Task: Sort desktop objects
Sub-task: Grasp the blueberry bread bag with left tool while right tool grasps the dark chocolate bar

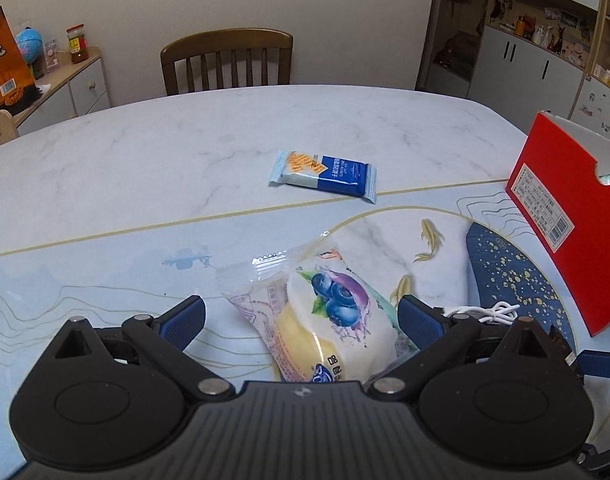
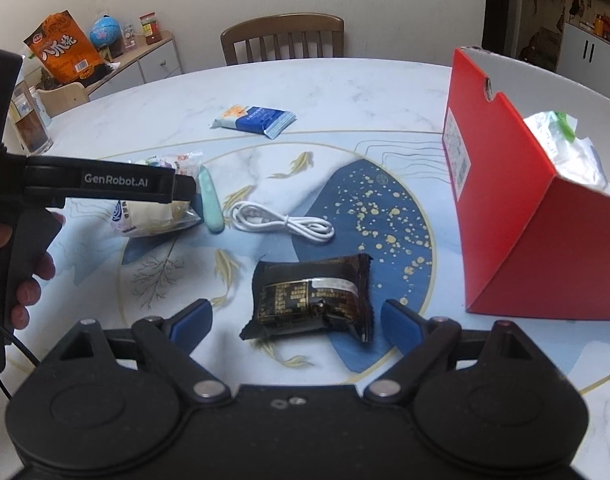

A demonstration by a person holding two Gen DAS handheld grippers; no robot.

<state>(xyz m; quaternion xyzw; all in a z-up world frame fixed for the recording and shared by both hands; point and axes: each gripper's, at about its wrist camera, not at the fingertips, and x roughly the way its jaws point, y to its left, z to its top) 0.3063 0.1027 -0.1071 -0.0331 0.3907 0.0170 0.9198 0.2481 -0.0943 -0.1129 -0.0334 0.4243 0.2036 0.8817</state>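
My left gripper [image 1: 301,320] is open around a clear blueberry bread packet [image 1: 325,316] lying on the table; its fingers stand on both sides without touching. In the right wrist view the left gripper [image 2: 105,186] sits over that packet [image 2: 153,216]. My right gripper [image 2: 297,320] is open, straddling a black snack packet [image 2: 313,296]. A blue-and-white wafer packet [image 1: 323,176] [image 2: 257,120] lies farther back. A mint green pen-like item [image 2: 211,200] and a white cable [image 2: 281,222] [image 1: 485,314] lie between the grippers.
A red open box [image 2: 513,208] [image 1: 565,220] stands at the right with white wrappers inside. A wooden chair [image 1: 227,60] stands behind the marble table [image 1: 145,160]. A sideboard with an orange snack bag [image 2: 63,50] is at the back left.
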